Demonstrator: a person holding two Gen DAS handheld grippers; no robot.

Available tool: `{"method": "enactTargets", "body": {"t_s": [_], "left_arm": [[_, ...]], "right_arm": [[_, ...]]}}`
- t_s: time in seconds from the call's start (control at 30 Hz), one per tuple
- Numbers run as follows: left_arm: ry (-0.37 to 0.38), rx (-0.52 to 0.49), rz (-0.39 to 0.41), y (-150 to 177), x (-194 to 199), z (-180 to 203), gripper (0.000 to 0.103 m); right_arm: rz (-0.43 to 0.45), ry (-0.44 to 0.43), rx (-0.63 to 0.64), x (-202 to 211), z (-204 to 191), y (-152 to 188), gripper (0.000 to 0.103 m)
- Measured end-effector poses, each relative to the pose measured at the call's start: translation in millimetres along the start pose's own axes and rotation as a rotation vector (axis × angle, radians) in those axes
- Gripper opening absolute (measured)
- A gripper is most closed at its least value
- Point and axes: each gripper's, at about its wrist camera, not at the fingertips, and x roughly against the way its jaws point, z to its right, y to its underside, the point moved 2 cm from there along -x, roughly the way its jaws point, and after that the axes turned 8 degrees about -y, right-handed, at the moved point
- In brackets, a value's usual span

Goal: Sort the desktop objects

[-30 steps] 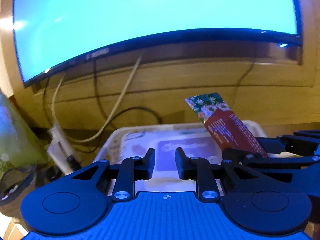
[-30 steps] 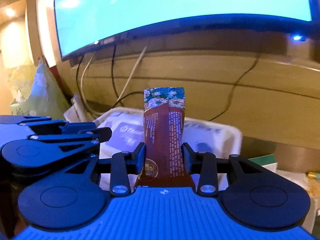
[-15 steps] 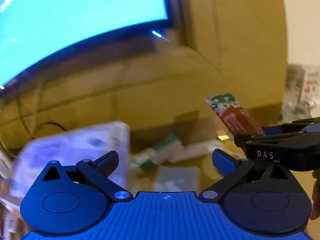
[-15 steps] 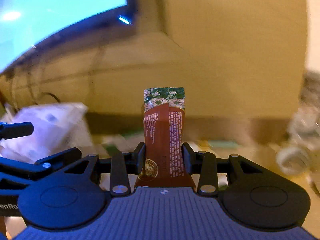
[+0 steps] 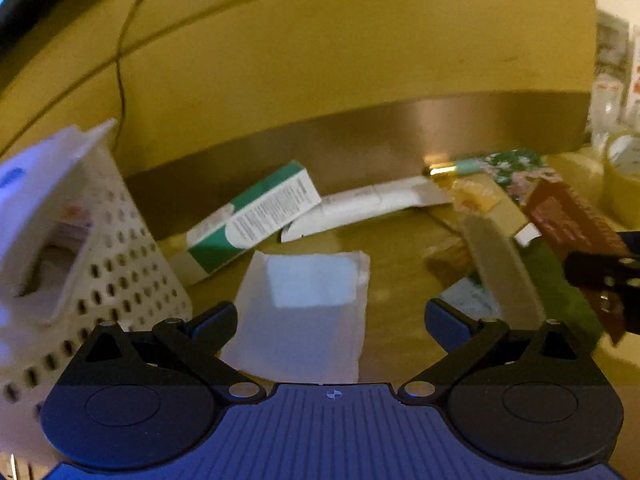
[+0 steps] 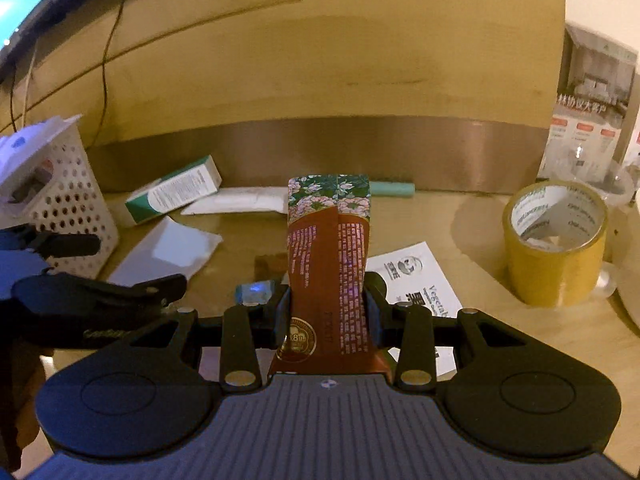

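My right gripper [image 6: 326, 304] is shut on a brown snack packet with a green floral top [image 6: 328, 248], held upright above the desk; the packet also shows at the right of the left wrist view [image 5: 568, 216]. My left gripper [image 5: 332, 316] is open and empty, hovering over a white flat packet [image 5: 308, 300], which also shows in the right wrist view [image 6: 168, 252]. A green and white box [image 5: 256, 216] and a long white tube [image 5: 368, 204] lie behind it by the wall.
A white perforated basket [image 5: 112, 280] holding papers stands at the left. A roll of yellow tape [image 6: 556, 244] stands at the right, with a printed leaflet [image 6: 416, 280] on the desk. A teal pen [image 6: 392, 189] lies by the metal wall strip. A monitor edge shows top left.
Both grippers swung right, away from the basket and monitor, toward the cluttered desk. The left gripper opened wide. The right gripper kept its hold on the snack packet.
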Motion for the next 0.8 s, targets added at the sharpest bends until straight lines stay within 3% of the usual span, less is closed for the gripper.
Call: {"method": "enactTargets", "body": {"t_s": [0.33,0.53,0.57,0.63,0.7,0.77,0.8], "left_arm": [[-0.033,0.009,-0.070,1,-48,-9,0.102],[0.038,0.042,-0.059,2,-56,-15,0.101],[0.079,0.072,-0.070,3,-57,-17,0.095],[0.093,0.089,-0.061,5,-55,-19,0.090],[0.102,0.079,-0.032,8,-47,-18,0.072],[0.100,0.055,-0.014,9,-40,-14,0.033],[0.106,0.046,-0.014,8,-37,-12,0.026]], "right_arm": [[-0.018,-0.006,-0.009,-20,0,-1,0.043],[-0.020,-0.010,-0.018,-28,-3,-2,0.043],[-0.021,-0.009,-0.019,-29,-3,-2,0.043],[-0.023,-0.008,-0.021,-30,-4,-2,0.043],[-0.023,-0.008,-0.023,-30,-4,-2,0.043],[-0.023,-0.007,-0.027,-29,-4,-3,0.044],[-0.022,-0.008,-0.029,-29,-5,-2,0.044]]}}
